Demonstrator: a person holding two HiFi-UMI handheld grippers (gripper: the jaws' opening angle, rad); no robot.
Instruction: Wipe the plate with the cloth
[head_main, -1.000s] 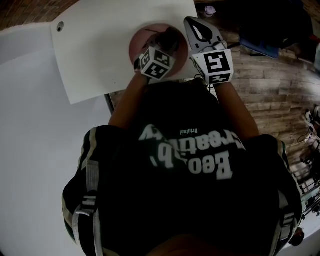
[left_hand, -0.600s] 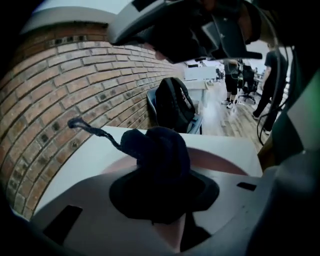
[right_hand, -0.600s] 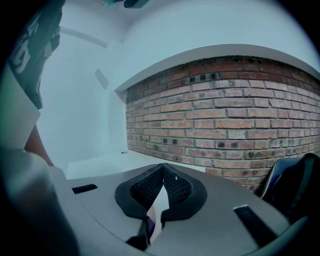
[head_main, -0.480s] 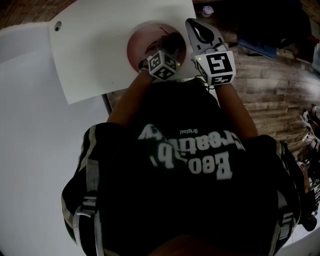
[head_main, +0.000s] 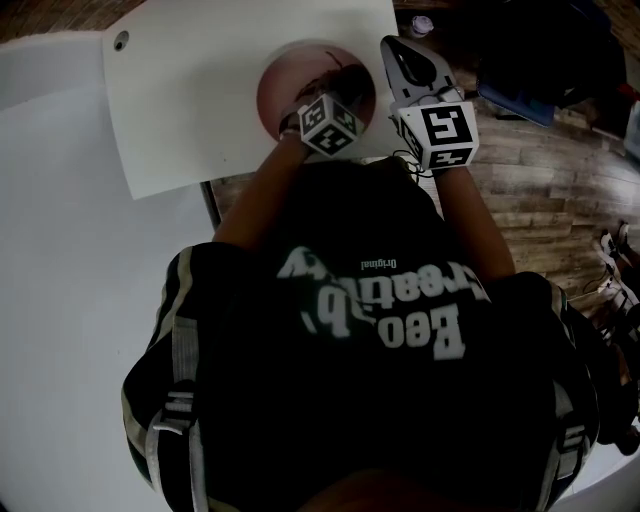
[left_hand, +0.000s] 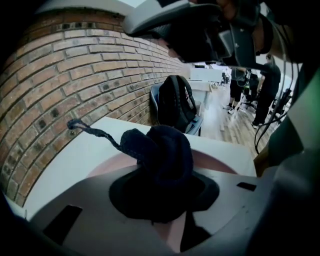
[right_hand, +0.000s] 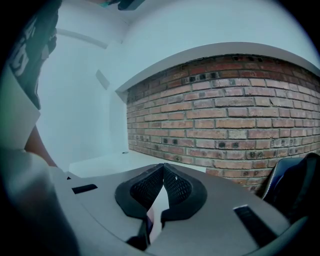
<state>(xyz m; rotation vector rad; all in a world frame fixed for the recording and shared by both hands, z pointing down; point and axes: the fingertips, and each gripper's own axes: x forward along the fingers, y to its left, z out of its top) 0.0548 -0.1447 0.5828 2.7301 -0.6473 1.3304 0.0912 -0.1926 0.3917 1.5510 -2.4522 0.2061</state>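
White surface (head_main: 200, 90) up top from the head view, wooden floor (head_main: 540, 170) off to the right, and the pink plate (head_main: 290, 95) sits near the surface's front edge. The left tool (head_main: 340, 88) is right over the plate, a dark cloth (head_main: 322, 72) bunched at its tip. The right tool (head_main: 395, 48) hangs just to the right of the plate, over the surface's edge, apart from the plate.

Over to the left gripper view: brick wall (left_hand: 65, 85) behind, a backpack (left_hand: 175, 102) on a chair beyond the plate, people standing far back. The tool's jaws are clamped on the dark blue cloth, which bulges up out of them with one thin strand trailing left above the surface. The plate shows pink on either side of the cloth and just beneath it.

Right gripper view now: brick wall again, white surface below. This tool's jaws are closed tip to tip and grip nothing; only a bright sliver of surface shows between the pads lower down.
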